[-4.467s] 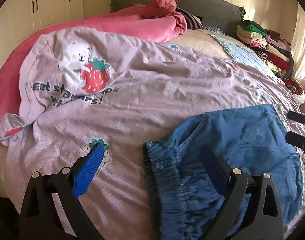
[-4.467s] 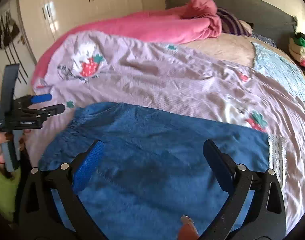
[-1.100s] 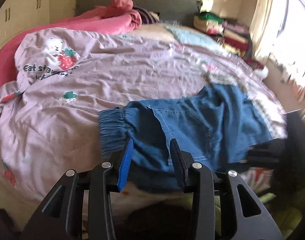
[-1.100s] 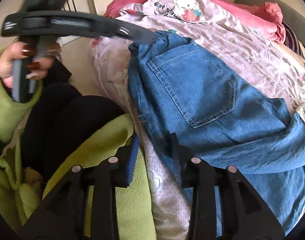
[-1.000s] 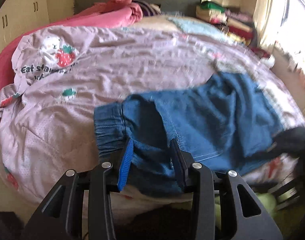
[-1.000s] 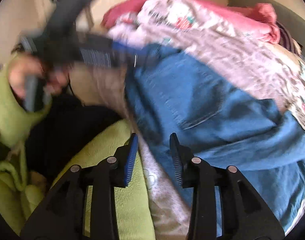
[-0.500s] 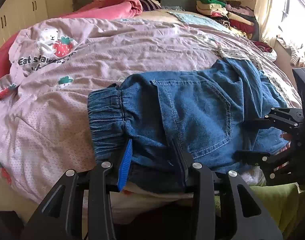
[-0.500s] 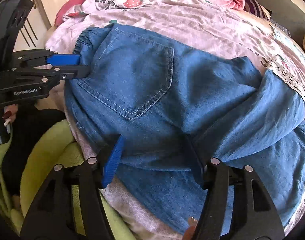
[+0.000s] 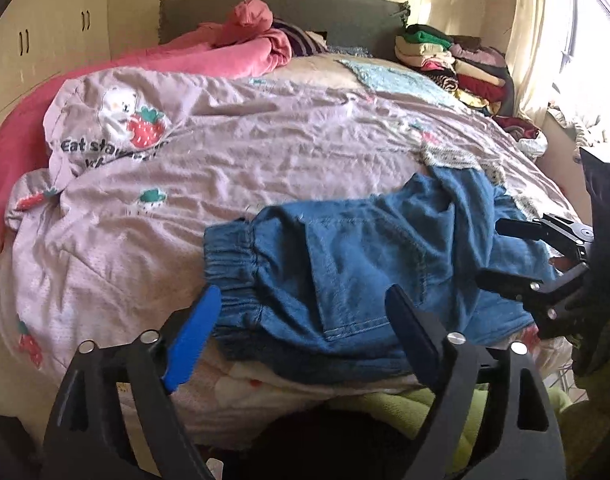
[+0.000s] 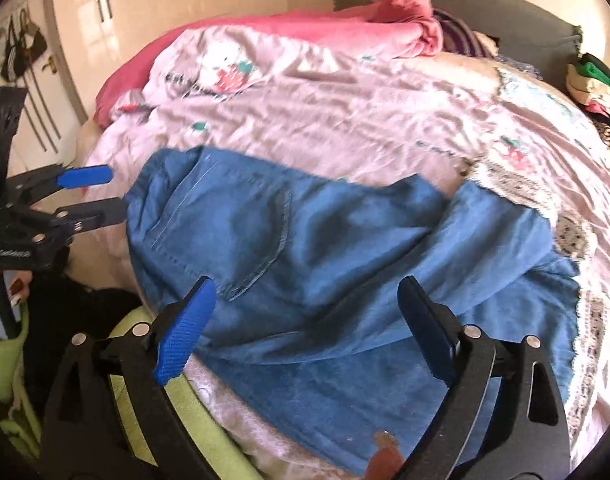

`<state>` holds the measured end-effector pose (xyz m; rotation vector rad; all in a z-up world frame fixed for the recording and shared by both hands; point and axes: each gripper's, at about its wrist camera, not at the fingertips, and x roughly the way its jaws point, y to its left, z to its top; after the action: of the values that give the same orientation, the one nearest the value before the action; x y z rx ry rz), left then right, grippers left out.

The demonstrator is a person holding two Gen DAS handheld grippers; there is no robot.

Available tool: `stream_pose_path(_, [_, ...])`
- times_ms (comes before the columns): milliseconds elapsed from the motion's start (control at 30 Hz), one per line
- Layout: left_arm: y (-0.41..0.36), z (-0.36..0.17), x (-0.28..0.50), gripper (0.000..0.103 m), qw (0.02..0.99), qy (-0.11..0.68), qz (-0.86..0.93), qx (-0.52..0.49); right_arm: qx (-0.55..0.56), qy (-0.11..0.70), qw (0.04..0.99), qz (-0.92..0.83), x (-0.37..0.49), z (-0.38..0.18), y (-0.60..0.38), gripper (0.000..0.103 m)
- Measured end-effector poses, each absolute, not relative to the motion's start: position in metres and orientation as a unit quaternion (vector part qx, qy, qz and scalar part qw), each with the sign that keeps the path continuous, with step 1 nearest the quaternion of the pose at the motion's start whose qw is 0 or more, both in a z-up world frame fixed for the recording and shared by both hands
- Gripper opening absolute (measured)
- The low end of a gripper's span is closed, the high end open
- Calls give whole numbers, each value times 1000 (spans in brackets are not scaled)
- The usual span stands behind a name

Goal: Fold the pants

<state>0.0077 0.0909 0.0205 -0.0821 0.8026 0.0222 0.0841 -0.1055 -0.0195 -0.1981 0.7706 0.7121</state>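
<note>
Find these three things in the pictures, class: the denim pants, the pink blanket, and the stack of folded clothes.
denim pants [image 9: 365, 264]: left wrist view, on the back pocket panel.
pink blanket [image 9: 241, 54]: left wrist view, on the bunched part near the headboard.
stack of folded clothes [image 9: 457, 66]: left wrist view, on the middle of the pile.

Pants [image 10: 345, 248]: lower hem lost behind right claw [image 10: 305, 340] frame at bottom edge. Printed lettering [image 9: 105, 152] on lilac quilt [image 9: 265, 152]: partly folded under, unreadable. Stacked clothes [image 9: 457, 68]: separate garments indistinguishable. Right wrist view: motion-blurred throughout.
</note>
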Motion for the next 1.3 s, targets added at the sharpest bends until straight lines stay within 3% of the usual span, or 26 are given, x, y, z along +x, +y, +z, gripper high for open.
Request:
stream_pose_path(167, [74, 31, 9, 96, 924, 382, -6, -26, -75, 347, 884, 305, 94, -4, -136, 89])
stream_pose_path(633, [8, 25, 48, 98, 913, 399, -90, -1, -33, 327, 925, 190, 148, 14, -217, 93])
stream_pose_path(1033, [-41, -8, 77, 98, 890, 434, -140, 1, -46, 369, 901, 223, 239, 9, -157, 93])
stream_pose_path(1300, [-61, -20, 91, 97, 887, 436, -150, 28, -47, 438, 879, 184, 304, -30, -118, 93])
